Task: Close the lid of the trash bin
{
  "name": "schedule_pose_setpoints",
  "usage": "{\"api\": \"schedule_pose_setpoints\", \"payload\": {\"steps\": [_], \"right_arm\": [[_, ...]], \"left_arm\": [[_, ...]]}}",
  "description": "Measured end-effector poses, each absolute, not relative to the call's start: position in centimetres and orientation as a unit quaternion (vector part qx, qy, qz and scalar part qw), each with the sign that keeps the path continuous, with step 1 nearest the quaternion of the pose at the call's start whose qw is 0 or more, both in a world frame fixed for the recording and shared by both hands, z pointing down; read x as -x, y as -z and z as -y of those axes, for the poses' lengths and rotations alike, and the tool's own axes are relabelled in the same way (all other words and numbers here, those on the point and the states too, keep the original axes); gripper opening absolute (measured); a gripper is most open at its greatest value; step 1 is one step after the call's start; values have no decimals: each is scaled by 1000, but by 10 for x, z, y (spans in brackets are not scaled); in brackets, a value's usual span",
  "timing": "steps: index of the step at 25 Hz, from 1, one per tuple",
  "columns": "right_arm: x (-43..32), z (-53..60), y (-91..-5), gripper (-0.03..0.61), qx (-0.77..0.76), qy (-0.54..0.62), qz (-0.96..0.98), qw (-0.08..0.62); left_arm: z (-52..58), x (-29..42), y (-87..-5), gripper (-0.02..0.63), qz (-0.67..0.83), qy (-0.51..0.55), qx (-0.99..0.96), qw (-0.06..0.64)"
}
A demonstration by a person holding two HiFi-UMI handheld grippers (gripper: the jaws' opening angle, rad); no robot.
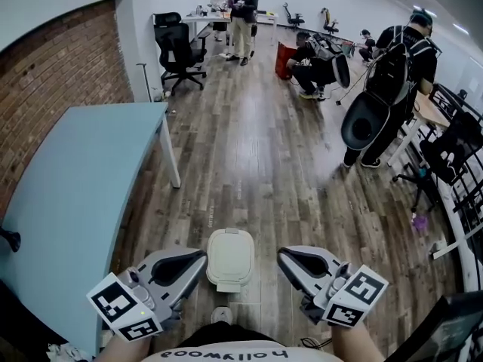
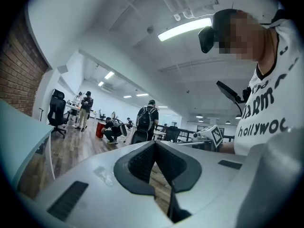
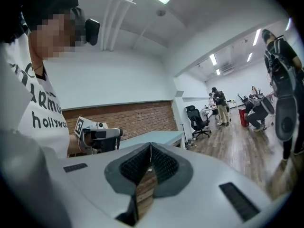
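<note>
A small white trash bin (image 1: 230, 259) stands on the wood floor just in front of me, seen from above. Its lid lies down flat over the top. My left gripper (image 1: 201, 258) hangs to the bin's left and my right gripper (image 1: 281, 256) to its right, both level with the bin and apart from it. The jaws of each meet at the tips with nothing between them. The bin does not show in either gripper view. The left gripper (image 2: 154, 144) faces the room and the right gripper (image 3: 150, 146) faces the brick wall.
A light blue table (image 1: 75, 179) runs along the brick wall on my left. A black office chair (image 1: 178, 47) stands at the back. Several people stand or crouch further off, one with a backpack (image 1: 392, 74) at the right. A railing (image 1: 464, 194) borders the right side.
</note>
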State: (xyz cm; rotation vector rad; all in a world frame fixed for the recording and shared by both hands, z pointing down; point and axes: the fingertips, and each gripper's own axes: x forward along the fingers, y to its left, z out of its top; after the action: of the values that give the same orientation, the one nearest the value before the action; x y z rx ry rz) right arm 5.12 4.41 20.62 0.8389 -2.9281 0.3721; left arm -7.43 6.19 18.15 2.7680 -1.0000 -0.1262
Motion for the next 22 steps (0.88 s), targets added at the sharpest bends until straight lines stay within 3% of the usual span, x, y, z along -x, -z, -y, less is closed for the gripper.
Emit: {"api": "schedule_pose_setpoints", "payload": {"steps": [22], "right_arm": [[-69,-106,-221,9,-285,-116,948,82]], "left_arm": [[-133,84,-176,8,363,46,-925,102]]}}
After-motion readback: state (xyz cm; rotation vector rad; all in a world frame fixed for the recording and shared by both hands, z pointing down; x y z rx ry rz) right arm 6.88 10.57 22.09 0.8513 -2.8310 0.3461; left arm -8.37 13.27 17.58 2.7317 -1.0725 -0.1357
